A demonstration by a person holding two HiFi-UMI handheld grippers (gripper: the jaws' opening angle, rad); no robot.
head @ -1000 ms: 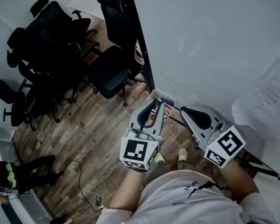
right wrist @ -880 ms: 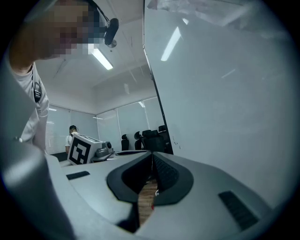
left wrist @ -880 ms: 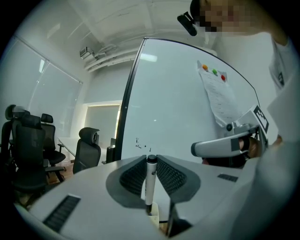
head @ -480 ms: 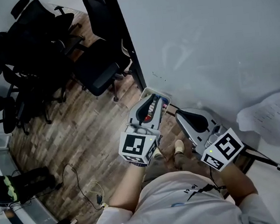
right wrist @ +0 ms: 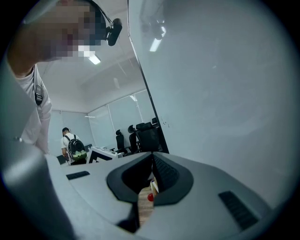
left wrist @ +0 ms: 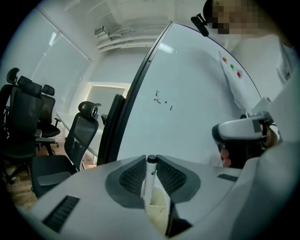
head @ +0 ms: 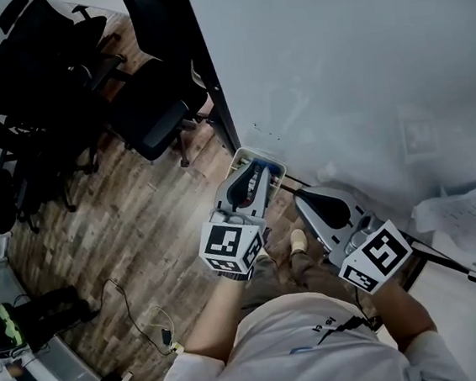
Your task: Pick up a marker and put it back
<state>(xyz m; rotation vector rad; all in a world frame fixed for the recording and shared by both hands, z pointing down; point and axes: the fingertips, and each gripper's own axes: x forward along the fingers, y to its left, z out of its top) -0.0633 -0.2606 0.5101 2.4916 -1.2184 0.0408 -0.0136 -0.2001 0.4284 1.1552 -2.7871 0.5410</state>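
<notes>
A white marker with a black cap stands upright between the ribbed pads of my left gripper, which is shut on it. In the head view this gripper hangs just over the white marker tray at the foot of the whiteboard. My right gripper hovers to the right of the tray, close to the board. Its pads meet at the tips with nothing between them. Through the gap below them a small red marker cap shows.
Black office chairs crowd the wooden floor at the left. A printed paper sheet hangs on the board at the right, above a stand leg. Cables lie on the floor. A person with a backpack stands far off.
Both grippers have sunk. The left one, still gripping the marker, has come down closer to the tray and rolled a little. The right one has dropped slightly beside it.
</notes>
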